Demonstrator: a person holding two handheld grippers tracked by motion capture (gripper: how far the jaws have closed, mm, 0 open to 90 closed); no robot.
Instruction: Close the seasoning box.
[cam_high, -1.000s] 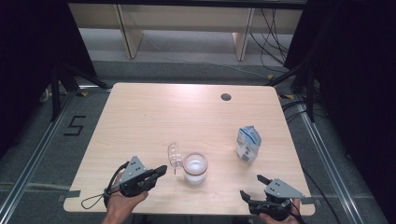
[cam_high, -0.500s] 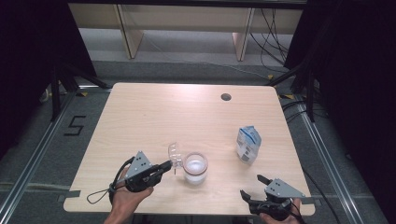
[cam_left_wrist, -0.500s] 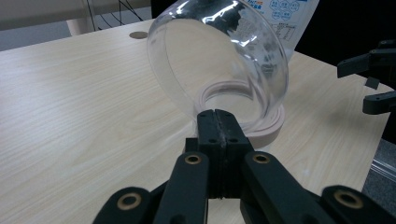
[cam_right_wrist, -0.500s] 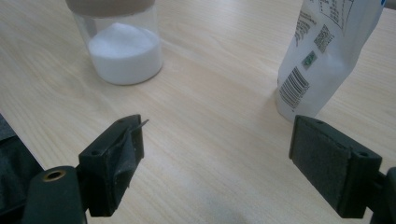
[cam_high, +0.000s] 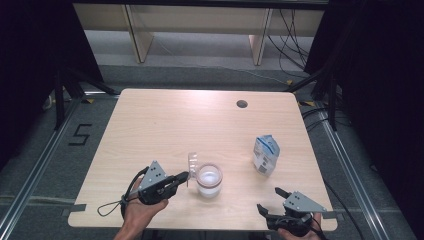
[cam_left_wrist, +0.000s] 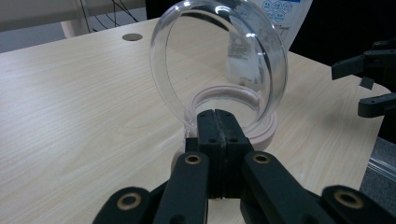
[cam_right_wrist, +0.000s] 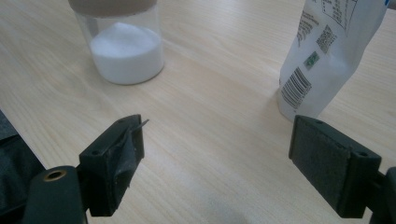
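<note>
The clear lid (cam_left_wrist: 218, 65) stands on edge, hinged open above the jar (cam_high: 208, 180) just ahead of the left gripper (cam_high: 184, 176), whose jaws pinch its rim. A slip could snap it shut or tip the jar. The right gripper (cam_high: 270, 200), spread wide, holds nothing near the white bag (cam_high: 265, 154).

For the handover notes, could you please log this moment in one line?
left gripper: shut on clear lid | jar: open | right gripper: open, idle | pouch: upright
</note>
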